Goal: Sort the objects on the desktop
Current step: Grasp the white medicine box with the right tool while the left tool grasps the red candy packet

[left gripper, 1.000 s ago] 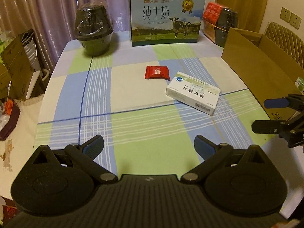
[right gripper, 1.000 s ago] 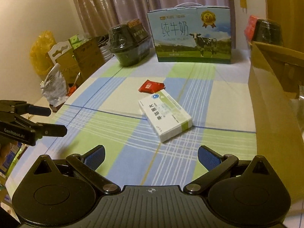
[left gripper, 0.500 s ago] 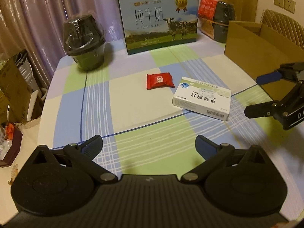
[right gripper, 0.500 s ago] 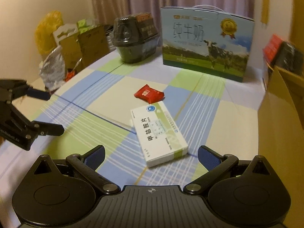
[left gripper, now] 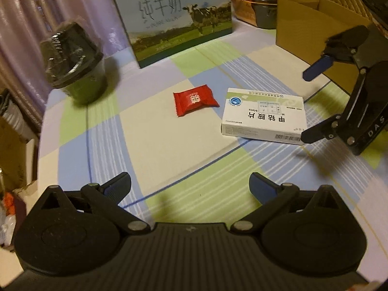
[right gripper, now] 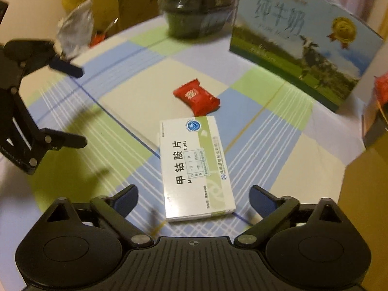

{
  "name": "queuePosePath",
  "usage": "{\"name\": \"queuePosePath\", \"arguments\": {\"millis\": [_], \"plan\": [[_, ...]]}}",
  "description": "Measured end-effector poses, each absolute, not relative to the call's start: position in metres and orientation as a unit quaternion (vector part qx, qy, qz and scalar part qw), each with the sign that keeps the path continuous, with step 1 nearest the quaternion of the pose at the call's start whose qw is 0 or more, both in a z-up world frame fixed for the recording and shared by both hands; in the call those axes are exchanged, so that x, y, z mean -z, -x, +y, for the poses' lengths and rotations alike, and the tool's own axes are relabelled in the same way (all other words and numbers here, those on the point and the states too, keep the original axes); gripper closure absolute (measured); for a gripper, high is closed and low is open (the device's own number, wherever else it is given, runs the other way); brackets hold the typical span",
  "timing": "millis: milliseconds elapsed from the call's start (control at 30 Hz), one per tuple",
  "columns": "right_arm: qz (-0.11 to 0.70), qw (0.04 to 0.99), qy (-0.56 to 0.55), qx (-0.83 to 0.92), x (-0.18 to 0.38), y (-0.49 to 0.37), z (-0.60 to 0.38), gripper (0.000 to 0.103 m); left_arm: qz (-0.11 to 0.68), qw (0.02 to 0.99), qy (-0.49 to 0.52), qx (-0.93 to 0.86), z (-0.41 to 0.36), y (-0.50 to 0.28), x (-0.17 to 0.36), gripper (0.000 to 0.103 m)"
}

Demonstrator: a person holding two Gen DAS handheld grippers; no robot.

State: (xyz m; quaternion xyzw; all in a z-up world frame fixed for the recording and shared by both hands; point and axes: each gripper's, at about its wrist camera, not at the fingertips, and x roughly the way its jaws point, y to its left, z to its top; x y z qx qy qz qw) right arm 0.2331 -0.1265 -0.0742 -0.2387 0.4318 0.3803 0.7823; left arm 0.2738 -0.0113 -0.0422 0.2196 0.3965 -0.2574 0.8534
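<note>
We see the white and green medicine box (right gripper: 197, 167) flat on the checked tablecloth (right gripper: 266, 131), long side pointing away between our right gripper's (right gripper: 193, 197) wide fingers, just below the red candy (right gripper: 197, 97). Our left gripper (left gripper: 190, 185) is wide too.

1. One white medicine box (left gripper: 263, 115) lies flat near the middle of the desk (left gripper: 169, 145).
2. One red snack packet (left gripper: 195, 100) lies just beside that box, toward the desk's far edge.
3. One milk carton (left gripper: 173, 15) printed with a cow stands at the far edge.
4. Two dark wrapped tubs: one (left gripper: 75, 60) at the far left corner, one (left gripper: 264, 4) at the far right corner.
5. One open cardboard box (left gripper: 315, 31) stands at the right edge.
6. Two hand-held grippers: the left hand-held gripper (left gripper: 190, 186) and the right hand-held gripper (right gripper: 194, 198), both with jaws spread wide.
</note>
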Motion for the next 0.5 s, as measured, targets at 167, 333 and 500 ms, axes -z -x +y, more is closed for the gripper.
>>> {"name": "queuePosePath", "arguments": {"millis": [167, 333, 500], "plan": [[0.445, 0.757, 0.266, -0.397, 0.078, -0.251, -0.114, 0.013, 0.383, 0.826, -0.282, 0.303, -0.025, -0.292, 0.05, 0.001], [0.45, 0.733, 0.297, -0.414, 0.086, -0.261, -0.103, 0.017, 0.349, 0.793, -0.363, 0.344, -0.04, -0.304, 0.056, 0.001], [0.446, 0.711, 0.331, -0.432, 0.094, -0.265, -0.095, 0.022, 0.321, 0.772, -0.401, 0.374, -0.051, -0.321, 0.057, 0.002]]}}
